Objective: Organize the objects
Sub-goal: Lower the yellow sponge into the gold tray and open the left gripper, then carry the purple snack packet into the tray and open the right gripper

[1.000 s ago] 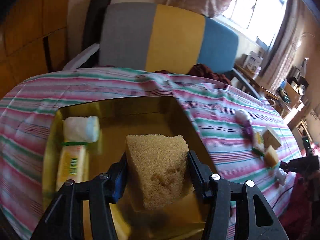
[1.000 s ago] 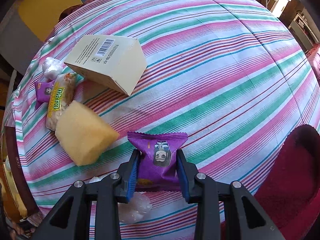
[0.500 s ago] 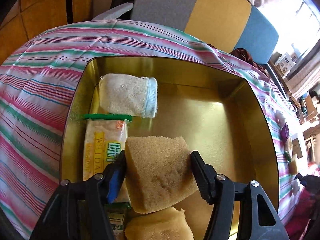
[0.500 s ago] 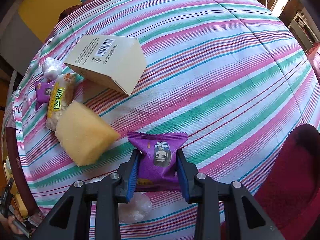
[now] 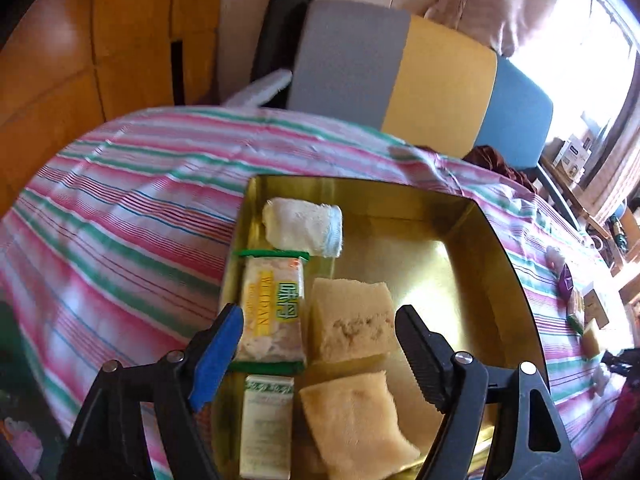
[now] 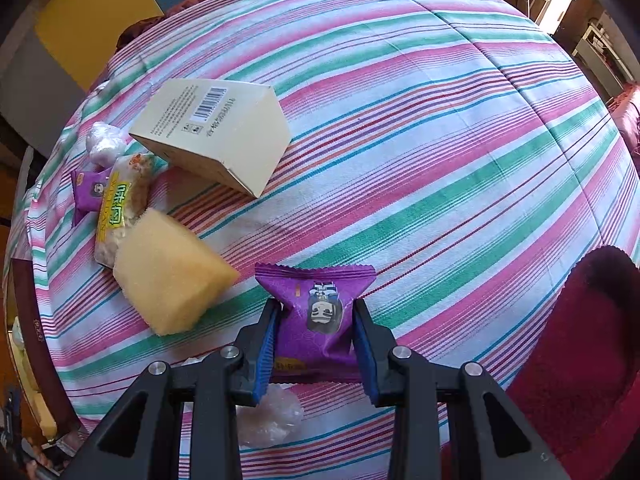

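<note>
pinching purple packet [image 6: 320,320] between fingers [image 6: 266,344], sponge [image 5: 350,322] released

A lived-in home: striped tablecloth [image 6: 420,128] over the table, a grey-yellow-blue sofa [image 5: 420,80] behind, curtained window [image 5: 600,60], wooden cabinet doors [image 5: 100,40], cluttered shelves [image 6: 600,52] beyond

Cut off by the lower edge of the left view: near end of the gold tray [image 5: 496,240], the small white box [image 5: 266,432] and the nearest sponge [image 5: 352,420]; too small to name: far items [image 5: 580,308] near the table's right edge; half hidden under the right gripper [image 6: 315,344]: a clear wrapper [image 6: 272,420]; lower part of the purple packet [image 6: 320,320] covered by the jaws; print on the carton [image 6: 216,132] unreadable.
</note>
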Available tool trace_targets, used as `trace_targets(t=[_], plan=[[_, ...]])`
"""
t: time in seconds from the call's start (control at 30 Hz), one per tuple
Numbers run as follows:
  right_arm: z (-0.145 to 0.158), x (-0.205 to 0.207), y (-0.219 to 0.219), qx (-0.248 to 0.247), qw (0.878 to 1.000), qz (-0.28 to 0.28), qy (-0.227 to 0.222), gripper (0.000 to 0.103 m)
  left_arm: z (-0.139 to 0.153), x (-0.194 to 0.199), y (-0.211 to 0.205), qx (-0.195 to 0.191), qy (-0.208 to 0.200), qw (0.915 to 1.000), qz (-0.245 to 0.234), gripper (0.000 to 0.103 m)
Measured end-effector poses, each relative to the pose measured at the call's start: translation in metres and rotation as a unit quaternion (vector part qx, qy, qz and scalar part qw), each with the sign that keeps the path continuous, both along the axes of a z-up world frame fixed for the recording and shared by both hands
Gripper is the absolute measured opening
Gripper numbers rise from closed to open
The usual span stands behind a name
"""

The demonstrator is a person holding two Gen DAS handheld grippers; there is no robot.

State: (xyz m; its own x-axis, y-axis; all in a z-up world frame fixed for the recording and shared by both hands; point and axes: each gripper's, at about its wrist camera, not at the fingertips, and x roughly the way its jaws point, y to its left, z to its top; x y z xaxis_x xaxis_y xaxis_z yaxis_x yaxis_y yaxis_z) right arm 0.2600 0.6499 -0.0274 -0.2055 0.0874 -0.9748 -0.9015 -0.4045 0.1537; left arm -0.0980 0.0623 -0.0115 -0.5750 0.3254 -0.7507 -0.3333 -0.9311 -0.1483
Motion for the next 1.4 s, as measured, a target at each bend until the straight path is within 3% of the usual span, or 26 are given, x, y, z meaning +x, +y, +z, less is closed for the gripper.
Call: trace_targets(t=[0.23, 0.27, 0.3, 0.37, 0.4, 0.5, 0.67, 0.83, 0.93, 1.03, 1.2, 1.4], plan=[[0.031, 0.008, -0.004, 0.05, 0.997, 0.011, 0.053, 0.034, 0.009, 0.035, -0.02, -0.008, 0.043, 0.9988, 0.023, 0.079], [0.031, 0.029, -0.022, 0.061, 0.996, 0.015, 0.056, 0.034, 0.009, 0.038, -0.022, -0.009, 0.047, 0.9986, 0.024, 0.079], [0.046, 0.015, -0.038, 0.073, 0.995, 0.021, 0.058, 0.034, 0.009, 0.041, -0.022, -0.012, 0.05, 0.9984, 0.024, 0.079], [0.059, 0.033, -0.073, 0.095, 0.993, 0.039, 0.067, 0.034, 0.009, 0.046, -0.023, -0.018, 0.056, 0.998, 0.023, 0.079], [0.032, 0.027, -0.088, 0.105, 0.99, 0.051, 0.073, 0.034, 0.009, 0.049, -0.024, -0.02, 0.058, 0.9979, 0.023, 0.079], [0.051, -0.025, -0.106, 0.132, 0.982, 0.097, 0.097, 0.034, 0.009, 0.053, -0.027, -0.017, 0.058, 0.9978, 0.025, 0.079], [0.074, -0.113, -0.171, 0.158, 0.951, 0.22, 0.15, 0.034, 0.008, 0.056, -0.031, -0.012, 0.061, 0.9977, 0.027, 0.079], [0.085, -0.186, -0.265, 0.146, 0.9, 0.366, 0.186, 0.034, 0.008, 0.056, -0.043, 0.0, 0.063, 0.997, 0.045, 0.079], [0.072, -0.228, -0.322, 0.12, 0.87, 0.439, 0.191, 0.034, 0.009, 0.053, -0.055, 0.005, 0.063, 0.9961, 0.061, 0.079], [0.05, -0.265, -0.371, 0.1, 0.847, 0.49, 0.18, 0.034, 0.01, 0.05, -0.065, 0.008, 0.063, 0.995, 0.078, 0.079], [-0.002, -0.304, -0.424, 0.067, 0.833, 0.533, 0.133, 0.034, 0.008, 0.046, -0.073, 0.01, 0.06, 0.9946, 0.085, 0.079], [-0.04, -0.316, -0.447, 0.024, 0.829, 0.547, 0.112, 0.038, 0.004, 0.044, -0.073, 0.008, 0.056, 0.9949, 0.084, 0.081]])
